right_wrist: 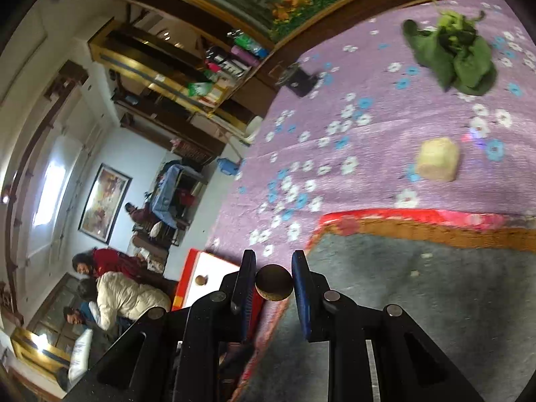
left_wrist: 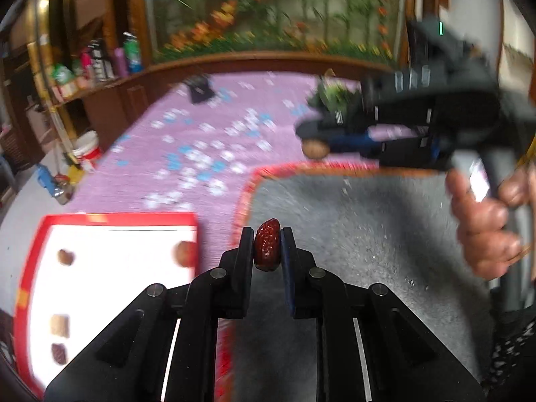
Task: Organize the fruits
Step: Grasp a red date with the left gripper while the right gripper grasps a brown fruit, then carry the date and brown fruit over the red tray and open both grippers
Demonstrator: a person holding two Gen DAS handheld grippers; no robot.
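Observation:
My left gripper is shut on a wrinkled red date, held above the edge of a grey mat. To its left lies a red-rimmed white tray with several small fruits and nuts, among them a brown round one. My right gripper is shut on a round brown fruit; it also shows in the left wrist view, held above the mat's far edge. The tray's corner shows beside it. A pale yellow cube lies on the purple flowered cloth.
A green cloth bundle lies on the far part of the cloth, a dark small object near the wooden headboard. Shelves with bottles stand at the left. People sit in the room's background.

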